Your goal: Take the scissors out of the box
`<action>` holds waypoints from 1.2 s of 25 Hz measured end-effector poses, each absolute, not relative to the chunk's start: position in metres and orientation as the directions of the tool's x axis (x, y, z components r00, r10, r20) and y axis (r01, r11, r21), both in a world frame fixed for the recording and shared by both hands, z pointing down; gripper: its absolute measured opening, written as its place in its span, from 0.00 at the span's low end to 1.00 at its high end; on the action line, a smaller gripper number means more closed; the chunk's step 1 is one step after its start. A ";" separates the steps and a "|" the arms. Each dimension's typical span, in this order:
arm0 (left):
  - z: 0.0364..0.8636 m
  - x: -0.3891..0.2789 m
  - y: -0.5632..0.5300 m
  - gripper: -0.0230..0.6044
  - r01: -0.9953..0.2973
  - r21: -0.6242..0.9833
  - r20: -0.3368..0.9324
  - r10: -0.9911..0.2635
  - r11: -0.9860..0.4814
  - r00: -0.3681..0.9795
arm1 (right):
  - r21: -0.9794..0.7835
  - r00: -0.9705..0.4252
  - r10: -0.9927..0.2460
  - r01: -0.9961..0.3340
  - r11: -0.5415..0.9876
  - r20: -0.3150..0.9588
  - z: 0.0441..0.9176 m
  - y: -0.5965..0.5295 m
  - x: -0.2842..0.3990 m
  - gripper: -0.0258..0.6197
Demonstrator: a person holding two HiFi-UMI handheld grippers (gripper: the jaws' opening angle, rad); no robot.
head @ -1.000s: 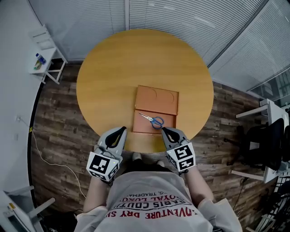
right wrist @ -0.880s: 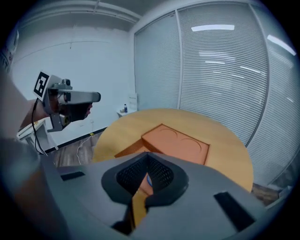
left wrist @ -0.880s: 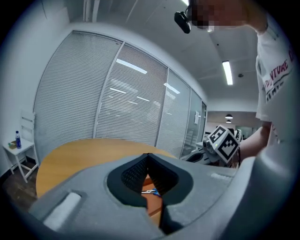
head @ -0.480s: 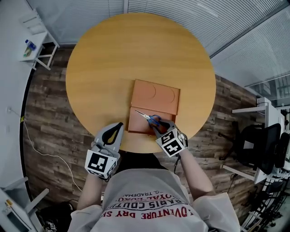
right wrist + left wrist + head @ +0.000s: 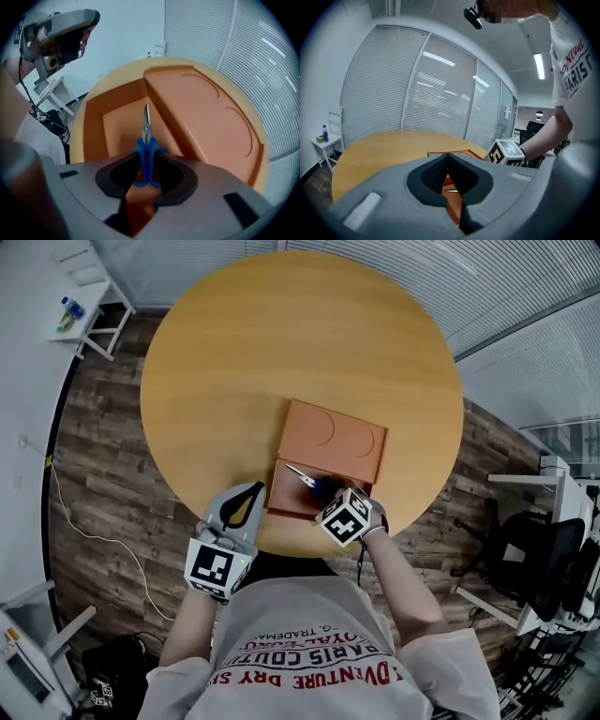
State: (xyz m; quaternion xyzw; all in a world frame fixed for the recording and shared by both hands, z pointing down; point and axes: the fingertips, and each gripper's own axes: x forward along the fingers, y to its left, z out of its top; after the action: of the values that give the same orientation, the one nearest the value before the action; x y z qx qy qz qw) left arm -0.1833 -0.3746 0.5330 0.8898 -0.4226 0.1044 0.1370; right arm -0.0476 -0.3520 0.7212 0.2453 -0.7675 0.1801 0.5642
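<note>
The step in hand is the reach for the grasp. The right hand-held gripper [image 5: 147,171] hangs over the open box [image 5: 93,136], and the scissors [image 5: 146,143] are not yet taken. Its jaws have just been opening and now stand released, wide apart. The blue handles lie between them with a gap on each side, and the pads do not press. The scissors lie flat on the box floor, handles toward the person. Their blades point away along the foot of the lid [image 5: 201,112], which is folded back on the far side. The box sits on the bench [image 5: 281,352], near the edge closest to the person.

As I judge it, the next move calls for a little more descent so the pads bracket the handle loops. After that it needs a firm close across both loops and a straight lift clear of the box walls. The handles lie low against the floor, so the tips probably need to come right down to it. A close made too high would likely slip off.

The right hand points steeply down into the box, its marker cube turned up toward the head camera and the forearm reaching in from the bench edge. The left hand-held gripper [image 5: 448,155] is clenched on nothing and held nearly level, near the box's near left corner. I cannot tell whether it touches the box.
</note>
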 end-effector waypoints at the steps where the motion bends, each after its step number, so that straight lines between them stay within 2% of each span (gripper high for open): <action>1: 0.534 -0.184 -0.376 0.05 -0.785 0.156 0.305 -0.727 -0.600 0.616 | -0.008 -0.241 -0.159 -0.573 0.820 0.957 0.723 -0.351 -0.049 0.23; 17: 0.541 -0.189 -0.378 0.05 -0.840 0.160 0.356 -0.763 -0.519 0.539 | -0.034 -0.253 -0.099 -0.475 0.879 0.962 0.724 -0.348 -0.047 0.18; 30: 0.528 -0.192 -0.362 0.05 -0.854 0.154 0.354 -0.779 -0.497 0.517 | -0.102 -0.408 -0.154 -0.539 0.836 0.900 0.675 -0.340 -0.057 0.18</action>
State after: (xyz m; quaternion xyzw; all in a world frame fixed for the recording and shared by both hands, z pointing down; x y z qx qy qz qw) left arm -0.1921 -0.3615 0.5285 0.8569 -0.4765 0.1196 0.1562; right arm -0.0568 -0.3396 0.6754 0.2119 -0.8168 0.1923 0.5009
